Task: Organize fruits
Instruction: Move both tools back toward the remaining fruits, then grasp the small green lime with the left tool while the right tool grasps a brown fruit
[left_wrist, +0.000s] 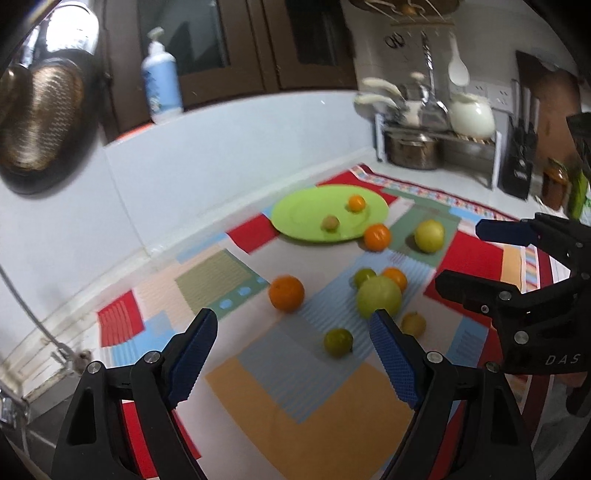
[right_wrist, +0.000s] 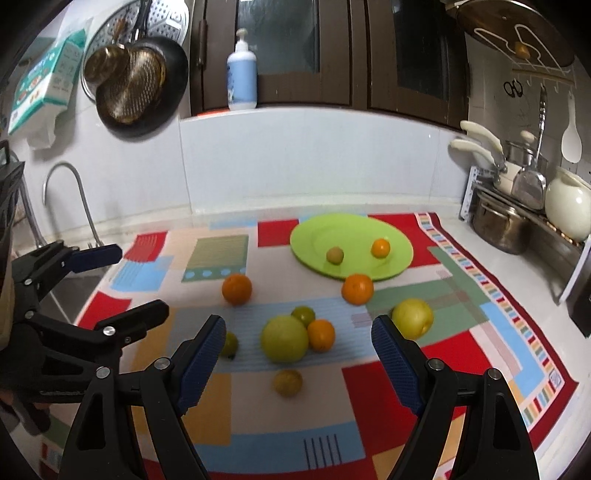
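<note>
Both grippers, left and right, fingers wide apart and empty; straddle one fruit fully, then carry it to the green plate.

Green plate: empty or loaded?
Loaded: the green plate holds two fruits, a small orange and a small yellowish fruit; others lie on the cloth.

A white-and-blue pump bottle stood on the window ledge. A dark frying pan hung on the wall, a steel pot sat beneath the cream teapot.
</note>
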